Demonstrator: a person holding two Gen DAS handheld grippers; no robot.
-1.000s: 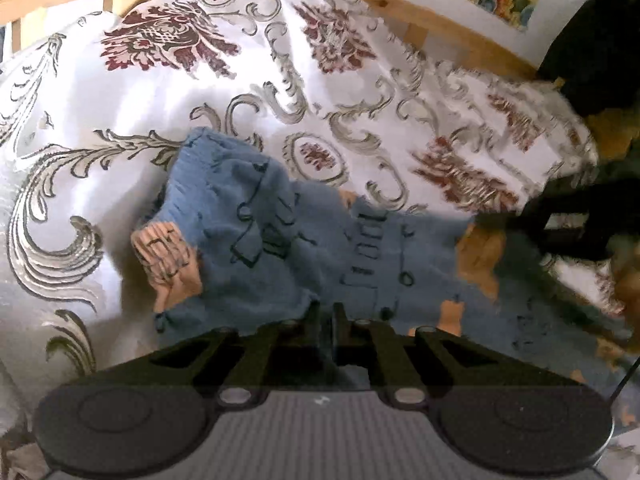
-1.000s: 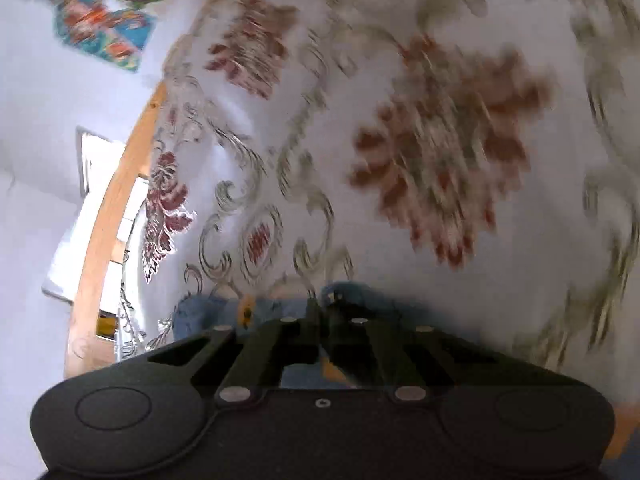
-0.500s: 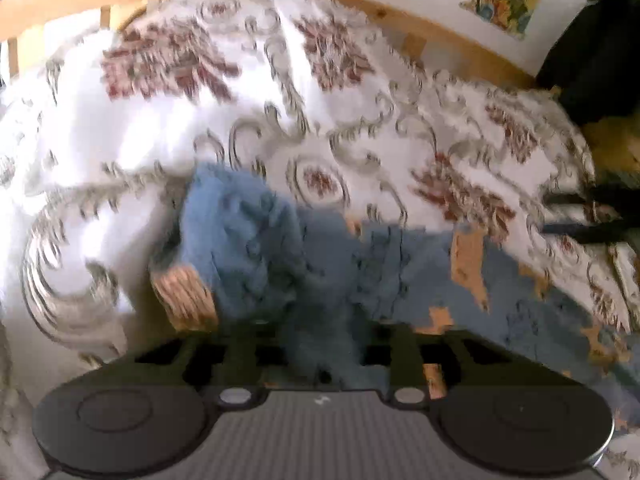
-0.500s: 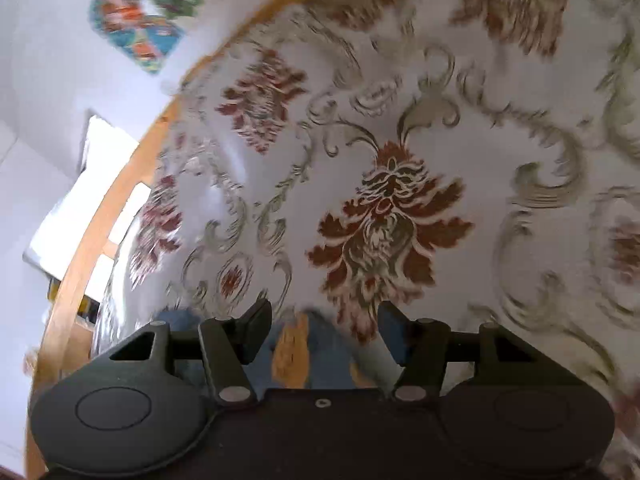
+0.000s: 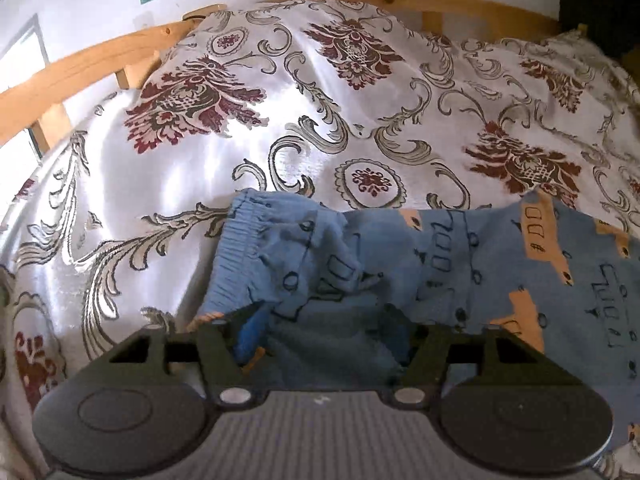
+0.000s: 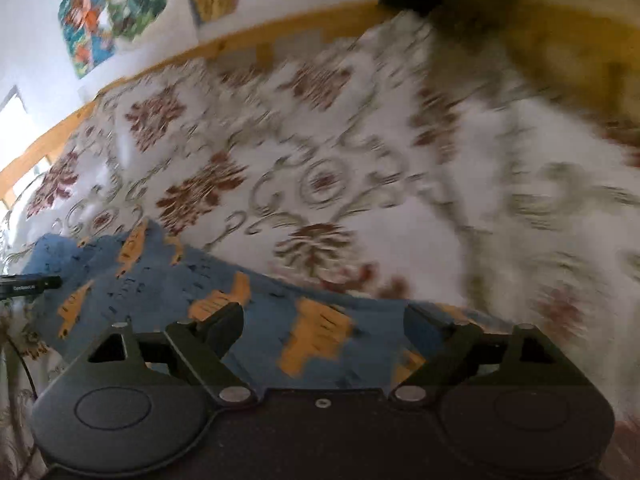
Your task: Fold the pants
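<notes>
Blue pants (image 5: 400,264) with orange and black vehicle prints lie flat across a white bedspread, their elastic waistband (image 5: 236,248) bunched at the left. My left gripper (image 5: 320,328) stands open just over the waist end, and cloth lies loose between its spread fingers. From the right wrist view the pants (image 6: 168,288) stretch leftward, blurred by motion. My right gripper (image 6: 324,320) is open above the leg end, holding nothing. The tip of the other gripper (image 6: 28,282) shows at the far left there.
The bedspread (image 5: 280,120) has dark red flowers and grey scrolls. A wooden bed rail (image 5: 80,68) runs along the far side, with posters on the wall (image 6: 112,12) behind it. Something dark and a yellow-brown cloth (image 6: 560,40) lie at the far right.
Both grippers were shut on the pants a second ago and now stand open. The pants have dropped and lie spread out on the bed. Both grippers have drawn back.
</notes>
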